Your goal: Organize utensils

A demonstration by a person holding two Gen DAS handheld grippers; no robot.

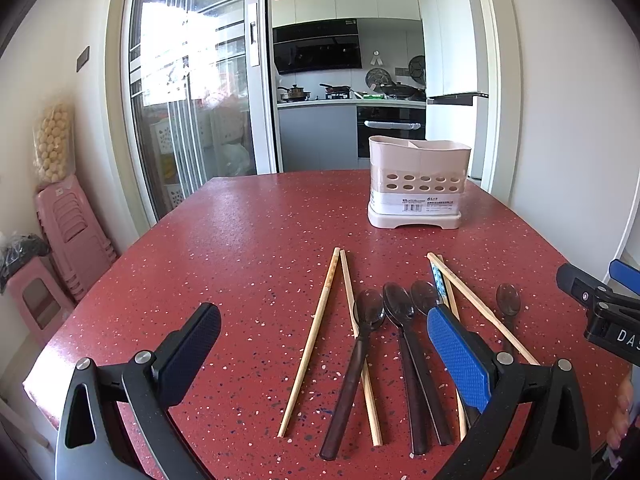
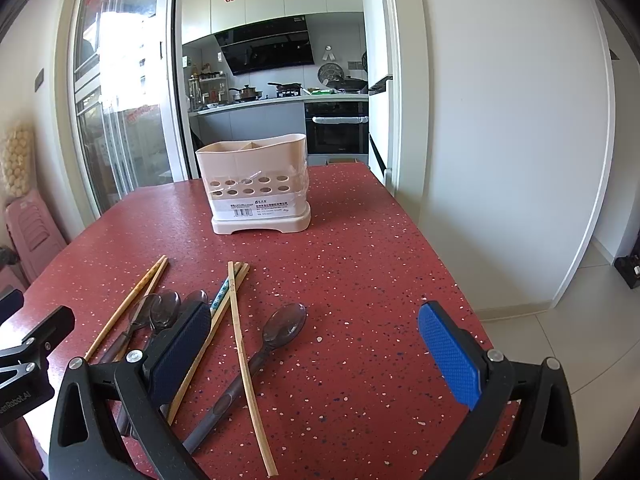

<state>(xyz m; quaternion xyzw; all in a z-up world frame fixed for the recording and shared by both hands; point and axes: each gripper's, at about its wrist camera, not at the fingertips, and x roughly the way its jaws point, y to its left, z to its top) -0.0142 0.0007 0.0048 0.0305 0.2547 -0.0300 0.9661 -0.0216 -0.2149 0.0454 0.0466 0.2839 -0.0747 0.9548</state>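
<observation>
A beige utensil holder with a divided top stands upright at the far side of the red speckled table. Nearer, several wooden chopsticks and several dark spoons lie side by side. My left gripper hangs open above the left chopsticks and spoons, holding nothing. My right gripper is open over the rightmost spoon and bare table, also holding nothing. It shows at the right edge of the left wrist view.
Stacked pink plastic stools stand left of the table by a glass sliding door. A white wall runs along the table's right side. Behind the holder a doorway opens onto a kitchen. A person's fingers show at the right edge.
</observation>
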